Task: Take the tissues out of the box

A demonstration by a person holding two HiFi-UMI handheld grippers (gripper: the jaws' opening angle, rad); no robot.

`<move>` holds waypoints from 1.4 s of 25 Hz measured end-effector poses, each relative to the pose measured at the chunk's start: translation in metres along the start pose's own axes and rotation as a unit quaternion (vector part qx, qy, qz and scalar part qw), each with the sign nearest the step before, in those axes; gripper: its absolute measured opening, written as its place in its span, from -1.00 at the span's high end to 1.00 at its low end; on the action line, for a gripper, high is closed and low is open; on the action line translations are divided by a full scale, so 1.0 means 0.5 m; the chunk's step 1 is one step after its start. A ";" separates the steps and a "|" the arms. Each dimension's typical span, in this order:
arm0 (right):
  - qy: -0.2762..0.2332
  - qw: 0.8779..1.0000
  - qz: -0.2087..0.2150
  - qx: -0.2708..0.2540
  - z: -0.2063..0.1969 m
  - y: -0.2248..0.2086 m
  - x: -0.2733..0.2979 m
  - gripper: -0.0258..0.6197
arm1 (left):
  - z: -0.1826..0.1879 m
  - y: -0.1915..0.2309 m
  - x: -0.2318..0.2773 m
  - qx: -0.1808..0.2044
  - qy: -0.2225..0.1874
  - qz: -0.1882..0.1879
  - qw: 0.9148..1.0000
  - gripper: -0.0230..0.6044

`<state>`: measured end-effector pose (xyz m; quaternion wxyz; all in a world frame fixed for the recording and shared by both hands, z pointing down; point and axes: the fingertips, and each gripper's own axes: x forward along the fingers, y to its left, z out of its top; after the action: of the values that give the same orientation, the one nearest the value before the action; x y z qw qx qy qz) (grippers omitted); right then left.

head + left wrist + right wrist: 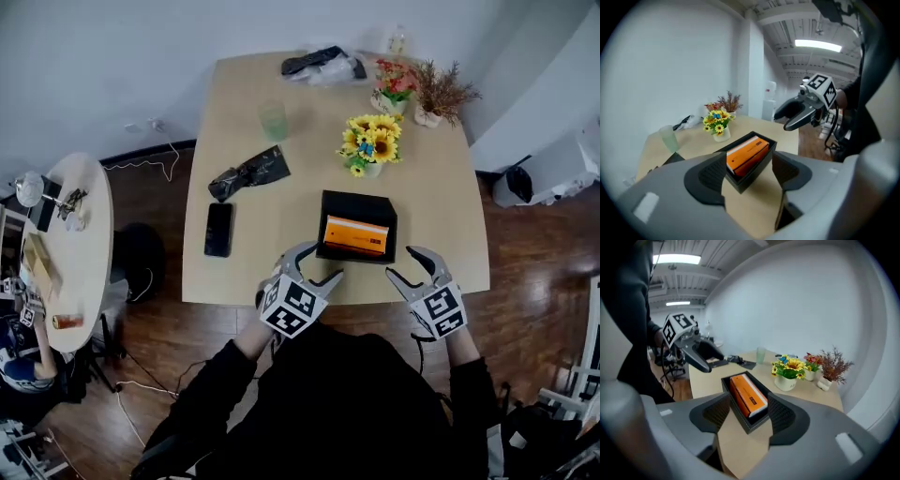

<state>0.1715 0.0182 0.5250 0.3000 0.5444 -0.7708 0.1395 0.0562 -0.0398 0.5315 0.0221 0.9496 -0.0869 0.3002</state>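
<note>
I have both tools at the near edge of the worktop (281, 272), one on each side of the black box (356, 198). The box sits close to that near edge, a little right of the middle. The orange tissue pack (355, 235) is still lying inside it with its long side running along the edge.

The left tool (319, 264) hangs by the box's near left corner. Its jaws are spread wide with nothing between the pads, and in the left gripper view the box corner lies just ahead of them. The right tool (401, 264) is by the near right corner, also spread apart and empty, with the box just ahead in the right gripper view. I can't tell from the head view whether either tip touches the box wall.

Behind the box, toward the middle of the worktop, stands a vase of sunflowers (371, 142). A phone (218, 229) lies flat by the left edge, with a crumpled black bag (249, 173) just beyond it. A green cup (273, 120) stands further back. Two small potted plants (417, 91) stand at the far right corner.
</note>
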 end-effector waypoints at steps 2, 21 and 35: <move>0.054 0.997 0.015 -0.045 -0.017 -0.003 0.052 0.04 | -0.016 0.031 0.042 0.054 0.037 -0.020 0.998 0.00; 0.164 0.970 0.162 -0.077 -0.086 -0.026 0.227 -0.12 | -0.082 0.066 0.242 0.122 0.208 -0.065 0.968 -0.20; 0.155 0.971 0.131 -0.128 -0.040 -0.032 0.200 0.14 | -0.047 0.063 0.210 0.103 0.156 -0.024 0.982 0.11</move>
<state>0.1696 -0.0524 0.6003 0.4621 0.3678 -0.7910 0.1598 0.1218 -0.0846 0.6107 -0.0554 0.8900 -0.0277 0.4518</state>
